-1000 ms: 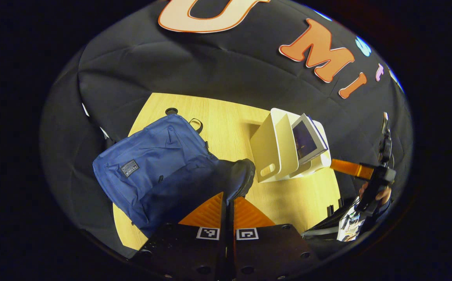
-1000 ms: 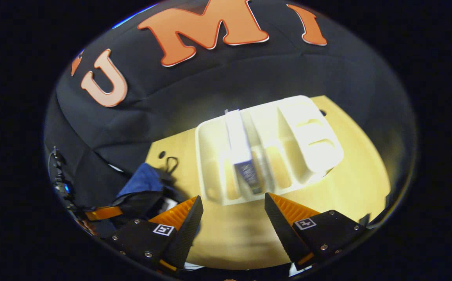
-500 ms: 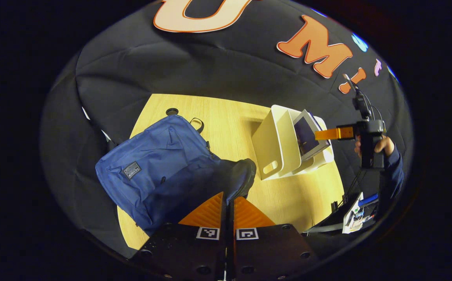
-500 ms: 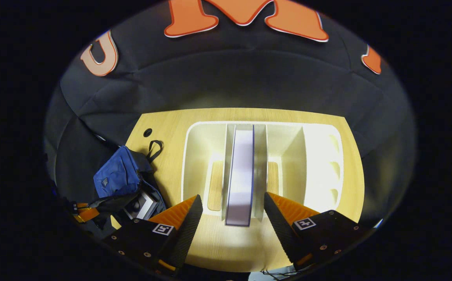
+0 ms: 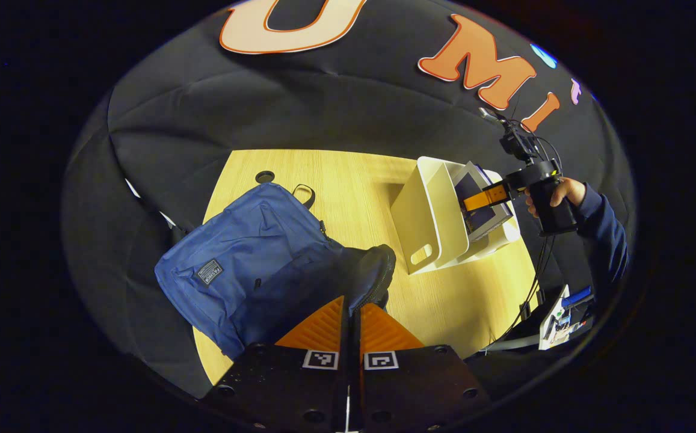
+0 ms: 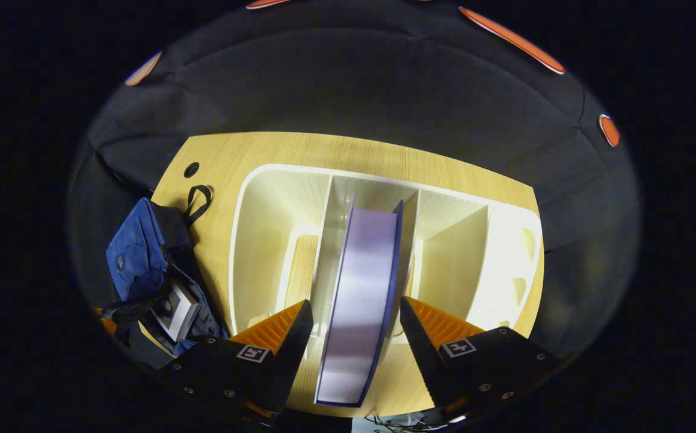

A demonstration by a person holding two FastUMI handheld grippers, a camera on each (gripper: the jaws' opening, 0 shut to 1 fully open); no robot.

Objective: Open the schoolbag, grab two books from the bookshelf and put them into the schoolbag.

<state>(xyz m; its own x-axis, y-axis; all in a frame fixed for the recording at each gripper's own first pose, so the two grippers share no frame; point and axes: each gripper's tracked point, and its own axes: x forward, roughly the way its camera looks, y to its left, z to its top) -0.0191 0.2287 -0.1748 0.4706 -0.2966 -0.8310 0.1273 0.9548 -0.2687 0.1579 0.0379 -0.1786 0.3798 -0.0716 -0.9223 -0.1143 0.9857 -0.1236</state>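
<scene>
Ribbed pads on the right gripper [image 6: 351, 337] stand wide apart, one either side of the book [image 6: 360, 300] and touching neither face, so nothing is gripped yet; that book stands upright on edge in the middle slot of the white bookshelf [image 6: 263, 240], its pale page block facing up at the camera and dark covers framing it. Stiff boards, it looks a slim volume and probably light, though smooth covers could slip, so the sensible hold is across both covers near the top edge, squeezed flat and lifted straight up. Dividers sit close on both sides of the book, leaving narrow channels for the fingers, while the slots left and right look empty. Over at the left gripper [image 5: 352, 313], the fingers are pressed together on the dark rim of the schoolbag [image 5: 251, 258], holding its mouth agape; from the right gripper view a first book [image 6: 174, 310] already lies inside the opening. Bag and shelf are well apart on the wooden table [image 5: 354, 180], with bare tabletop between them for the carry across, and the table edge runs just in front of the shelf
</scene>
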